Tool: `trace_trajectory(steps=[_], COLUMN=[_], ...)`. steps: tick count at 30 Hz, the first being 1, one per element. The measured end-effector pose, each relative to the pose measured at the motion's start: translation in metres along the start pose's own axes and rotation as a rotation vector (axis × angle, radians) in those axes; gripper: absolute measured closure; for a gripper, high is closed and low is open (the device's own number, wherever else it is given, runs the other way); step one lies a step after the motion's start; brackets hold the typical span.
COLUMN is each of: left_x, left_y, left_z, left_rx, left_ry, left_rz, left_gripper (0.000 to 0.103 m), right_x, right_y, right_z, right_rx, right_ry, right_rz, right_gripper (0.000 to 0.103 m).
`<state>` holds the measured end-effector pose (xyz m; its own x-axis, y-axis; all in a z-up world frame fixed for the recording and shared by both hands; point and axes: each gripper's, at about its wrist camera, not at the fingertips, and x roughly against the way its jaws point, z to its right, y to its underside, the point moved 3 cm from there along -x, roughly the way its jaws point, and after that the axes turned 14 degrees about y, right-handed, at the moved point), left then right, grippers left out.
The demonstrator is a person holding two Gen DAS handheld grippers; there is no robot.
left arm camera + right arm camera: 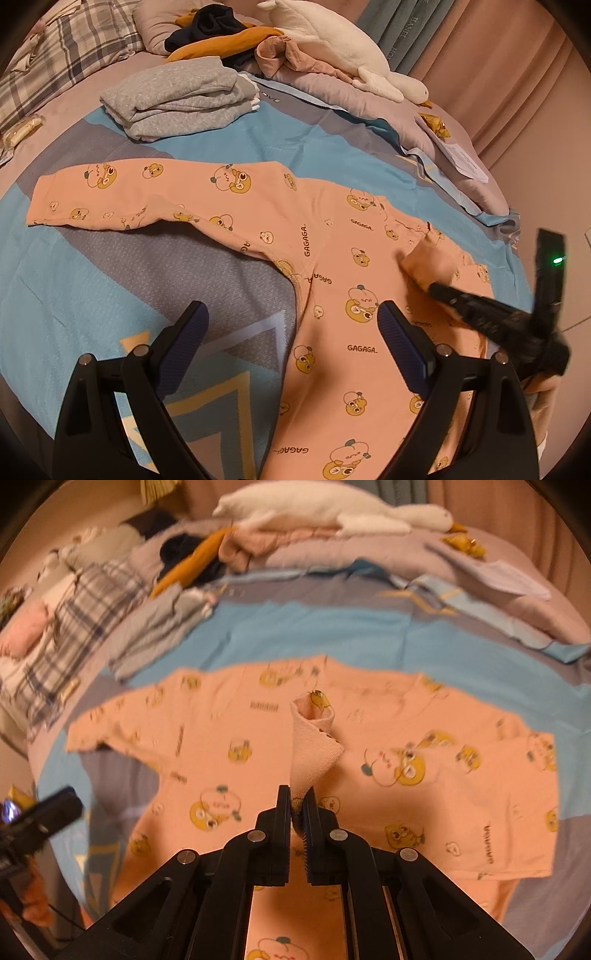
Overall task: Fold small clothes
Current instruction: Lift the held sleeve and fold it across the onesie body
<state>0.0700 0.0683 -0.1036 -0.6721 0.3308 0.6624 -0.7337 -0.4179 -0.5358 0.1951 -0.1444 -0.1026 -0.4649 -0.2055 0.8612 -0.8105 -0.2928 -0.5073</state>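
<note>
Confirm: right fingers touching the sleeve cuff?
Touching. The right wrist view shows the right gripper shut on the sleeve cuff, fabric pinched between its fingers.

We see a bed with a blue-and-grey patterned sheet (92, 295); on it lie a peach cartoon-print cotton top (332, 258), a folded grey knit stack (177, 96), and what may be white paper (465, 160).

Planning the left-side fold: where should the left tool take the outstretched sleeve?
Judging from its pose, at the cuff end of the outstretched sleeve, coming from above. It lies flat and straight on the bed, so pinching the cuff's free edge should carry the whole sleeve over the body.
</note>
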Motion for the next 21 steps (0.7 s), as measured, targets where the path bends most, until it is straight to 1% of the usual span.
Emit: trace_trajectory(steps=[1,4,8,14,16,19,21], left_x=[0.001,0.001,0.001,0.000,0.001,0.001,0.002], left_y=[0.000,0.001,0.002,0.005,0.005,0.005,0.005], left_z=[0.000,-0.001,-0.003,-0.004,-0.004,-0.003,-0.003], left_rx=[-0.001,-0.002,-0.001,0.001,0.000,0.002,0.001], left_ry=[0.000,0.001,0.003,0.004,0.004,0.007,0.011], left_rz=[0.001,0.001,-0.002,-0.011,-0.011,-0.009,-0.007], left_gripper=[0.011,0.011,0.011,0.011,0.010,0.010,0.010], right_x=[-0.005,-0.016,-0.023,-0.025,-0.026,-0.024,-0.018], right_y=[0.002,0.009,0.014,0.019,0.018,0.018,0.018], right_z=[-0.002,-0.006,-0.008,-0.012,-0.012,-0.011,-0.010], right_rx=[0.009,0.017,0.021,0.033,0.024,0.013,0.012], right_ry=[0.011,0.007,0.017,0.025,0.005,-0.020,-0.039], right_rz=[-0.012,-0.051,-0.077,-0.076,-0.082,-0.087,-0.082], right_gripper=[0.096,0.096,0.096,0.096,0.096,0.090,0.082])
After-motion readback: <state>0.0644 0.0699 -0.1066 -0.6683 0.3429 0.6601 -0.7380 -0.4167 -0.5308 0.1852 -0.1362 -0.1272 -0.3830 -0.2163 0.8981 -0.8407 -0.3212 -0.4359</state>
